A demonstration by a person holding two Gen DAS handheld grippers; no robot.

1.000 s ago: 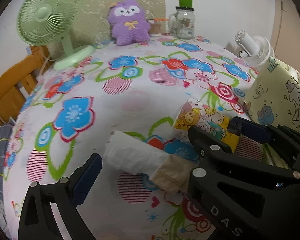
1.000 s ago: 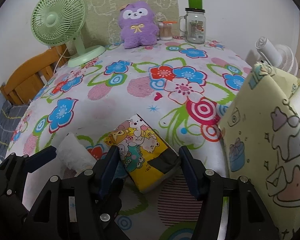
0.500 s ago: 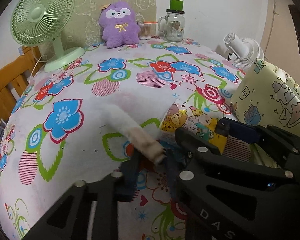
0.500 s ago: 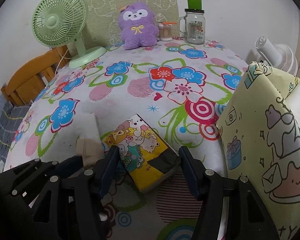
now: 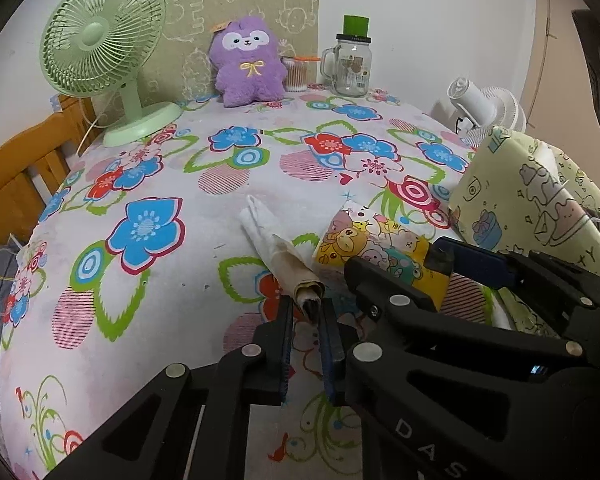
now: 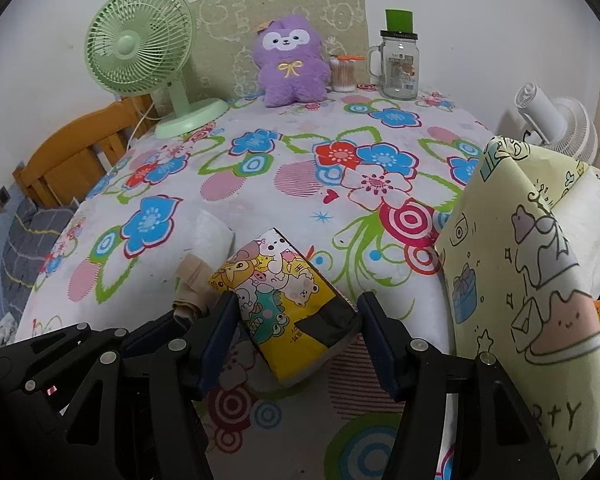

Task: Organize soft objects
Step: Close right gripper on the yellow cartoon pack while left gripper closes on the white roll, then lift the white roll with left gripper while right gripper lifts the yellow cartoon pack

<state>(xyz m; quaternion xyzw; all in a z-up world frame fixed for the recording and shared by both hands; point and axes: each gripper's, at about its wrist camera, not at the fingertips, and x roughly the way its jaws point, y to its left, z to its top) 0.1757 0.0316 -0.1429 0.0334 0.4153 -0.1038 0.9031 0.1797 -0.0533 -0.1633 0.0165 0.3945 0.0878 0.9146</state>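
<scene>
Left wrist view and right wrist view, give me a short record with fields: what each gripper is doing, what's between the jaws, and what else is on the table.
left gripper: jaws have just been closing, now shut on the rolled cloth
right gripper: jaws open around the cartoon tissue pack, pads not pressing
rolled cloth: white and beige, near end pinched
storage bag: yellow cartoon print, right of the pack
table back: green fan, purple plush, glass jar

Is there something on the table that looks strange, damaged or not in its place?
Nothing looks spilled or broken. The only odd thing is the rolled cloth: it is white at the far end and stained brown at the near end, where the left tool, whose jaws have just been closing, pinches it. The tissue pack lies askew between the right tool's open fingers.
</scene>
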